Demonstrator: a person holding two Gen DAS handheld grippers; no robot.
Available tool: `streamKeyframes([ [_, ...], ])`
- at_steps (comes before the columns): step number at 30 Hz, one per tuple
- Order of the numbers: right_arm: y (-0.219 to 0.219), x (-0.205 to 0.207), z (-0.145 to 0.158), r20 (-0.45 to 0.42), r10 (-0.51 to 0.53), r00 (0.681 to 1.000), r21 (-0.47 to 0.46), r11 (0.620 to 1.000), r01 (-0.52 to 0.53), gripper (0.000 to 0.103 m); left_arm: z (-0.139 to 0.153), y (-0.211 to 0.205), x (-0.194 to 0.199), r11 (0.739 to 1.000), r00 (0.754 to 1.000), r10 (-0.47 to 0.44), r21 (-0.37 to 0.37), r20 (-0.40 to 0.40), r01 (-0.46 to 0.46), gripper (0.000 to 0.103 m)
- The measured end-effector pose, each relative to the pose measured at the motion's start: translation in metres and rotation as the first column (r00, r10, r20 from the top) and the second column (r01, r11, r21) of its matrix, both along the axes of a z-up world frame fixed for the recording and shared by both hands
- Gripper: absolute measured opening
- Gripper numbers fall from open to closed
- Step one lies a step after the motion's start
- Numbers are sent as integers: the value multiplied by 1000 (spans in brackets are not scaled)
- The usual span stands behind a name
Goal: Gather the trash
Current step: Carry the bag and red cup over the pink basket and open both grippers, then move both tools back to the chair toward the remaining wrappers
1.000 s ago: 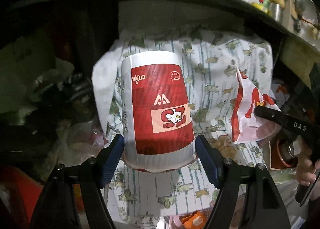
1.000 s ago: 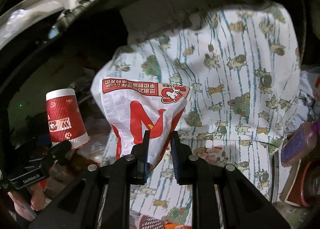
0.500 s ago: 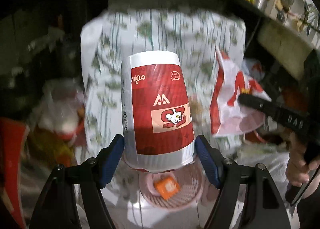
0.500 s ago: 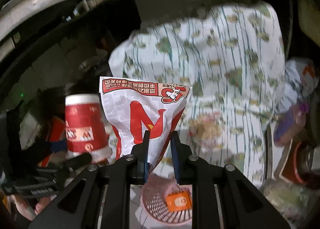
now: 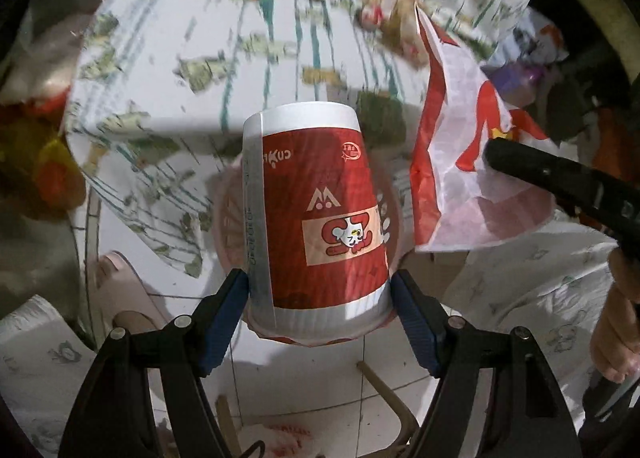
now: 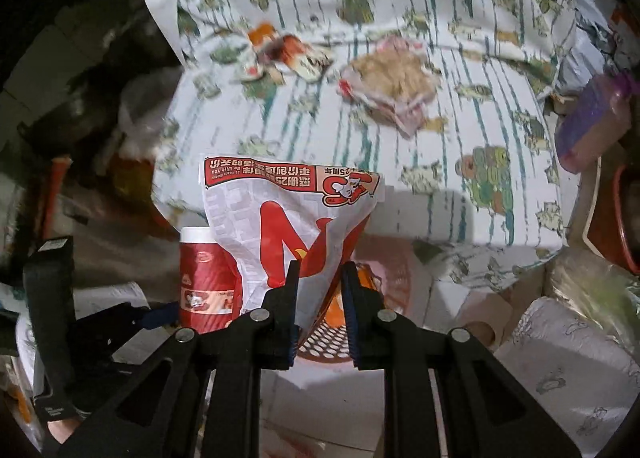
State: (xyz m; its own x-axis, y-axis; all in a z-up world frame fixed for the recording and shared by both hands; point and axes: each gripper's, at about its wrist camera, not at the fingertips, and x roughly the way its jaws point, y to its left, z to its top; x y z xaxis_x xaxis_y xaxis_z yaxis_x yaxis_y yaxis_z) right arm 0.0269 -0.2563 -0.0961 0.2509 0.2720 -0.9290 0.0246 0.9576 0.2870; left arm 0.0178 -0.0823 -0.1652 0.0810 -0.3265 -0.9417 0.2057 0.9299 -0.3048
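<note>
Left gripper point(image 5: 320, 298) points steeply down, jaws wide, clamping; right gripper point(image 6: 320, 306), at three o'clock, pinches narrowly.

Left gripper point(image 5: 318, 294): tipped downward with the red cup point(image 5: 316, 214), ending above the pink basket point(image 5: 224, 218).
Right gripper point(image 6: 320, 306): dropped with the paper bag point(image 6: 288, 218) over the same basket.
Patterned cloth point(image 6: 400, 18): slid up the frame; it looks blurred.
Floor tiles point(image 5: 340, 382): came into view below.
</note>
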Motion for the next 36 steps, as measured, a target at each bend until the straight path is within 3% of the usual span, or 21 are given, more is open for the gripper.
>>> streamKeyframes([
  [5, -3, 2, -24, -87, 11, 996, -97, 995, -19, 18, -15, -7, 11, 1000, 1000, 10, 27, 21, -10, 76],
  [9, -8, 2, -43, -157, 24, 987, -82, 996, -37, 18, -23, -7, 18, 999, 1000, -5, 40, 11, 4, 76],
  [10, -6, 1, -46, -163, 37, 986, -84, 995, -52, 18, -23, -7, 19, 999, 1000, -3, 45, 7, 3, 77],
  [11, -4, 1, -48, -167, 49, 985, -87, 994, -65, 19, -24, -6, 19, 998, 1000, 6, 56, 6, -6, 85],
  [16, 5, -1, -56, -178, 97, 979, -77, 991, -113, 24, 4, 4, 19, 996, 992, 30, 83, 121, -40, 88],
  [19, 12, -2, -50, -144, 131, 981, -61, 988, -141, 31, 36, 12, 17, 988, 963, 31, 135, 269, -69, 88],
  [20, 15, -2, -48, -127, 139, 982, -58, 987, -147, 35, 50, 15, 15, 984, 942, 35, 151, 335, -90, 88],
  [22, 18, 0, -40, -87, 139, 986, -55, 988, -144, 51, 68, 21, 13, 980, 911, 47, 159, 410, -122, 88],
  [25, 20, 2, -22, -2, 133, 991, -66, 989, -133, 51, 96, 35, 7, 973, 845, 89, 134, 527, -187, 92],
  [27, 22, 4, -11, 51, 127, 991, -78, 989, -123, 53, 109, 44, 4, 969, 811, 129, 101, 570, -225, 103],
  [30, 22, 4, 7, 137, 110, 984, -99, 990, -96, 59, 125, 55, -1, 962, 758, 173, 59, 629, -268, 103],
  [33, 22, 5, 20, 205, 102, 973, -116, 990, -79, 65, 132, 51, -1, 951, 734, 108, 145, 671, -273, 103],
  [36, 20, 7, 30, 250, 83, 965, -133, 990, -50, 72, 136, 55, -2, 948, 718, 131, 126, 683, -292, 103],
])
